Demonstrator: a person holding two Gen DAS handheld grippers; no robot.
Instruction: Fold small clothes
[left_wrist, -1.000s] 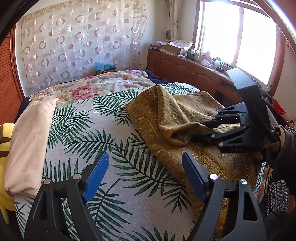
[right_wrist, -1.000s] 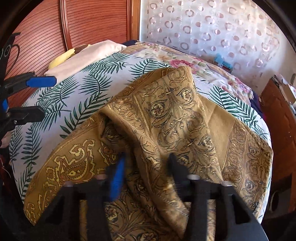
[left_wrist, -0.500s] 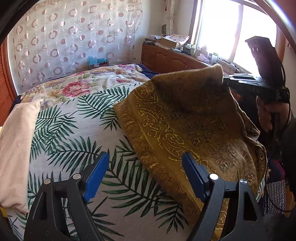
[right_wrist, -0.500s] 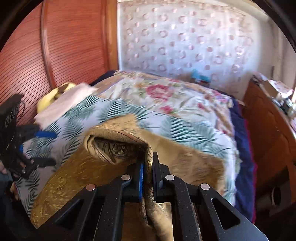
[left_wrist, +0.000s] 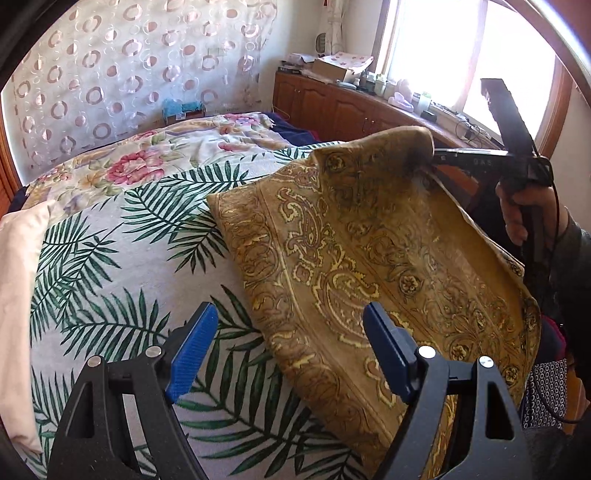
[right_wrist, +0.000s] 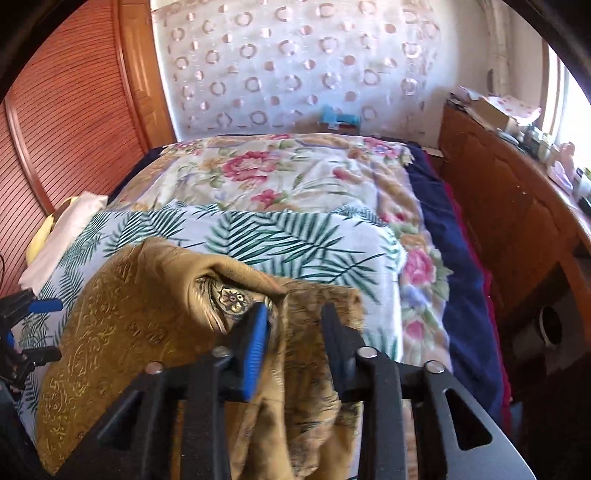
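A mustard-gold cloth with paisley print (left_wrist: 351, 258) lies on the palm-leaf bedspread (left_wrist: 122, 266). Its far corner is raised off the bed at my right gripper (left_wrist: 430, 158). In the right wrist view the right gripper (right_wrist: 291, 317) has its jaws apart, and a fold of the cloth (right_wrist: 147, 314) hangs between the fingers and drapes over them. My left gripper (left_wrist: 288, 350) is open and empty, low over the bed, with its right finger above the cloth's near edge.
A cream pillow (left_wrist: 14, 288) lies at the bed's left edge. A floral quilt (left_wrist: 155, 155) covers the far half of the bed. A wooden cabinet (left_wrist: 351, 107) with clutter runs under the window on the right. A wooden slatted door (right_wrist: 55, 129) stands left.
The right gripper closed on a fold of the cloth and lifted it off the bed. Its jaws have now parted again. The left gripper stayed open and shifted slightly.
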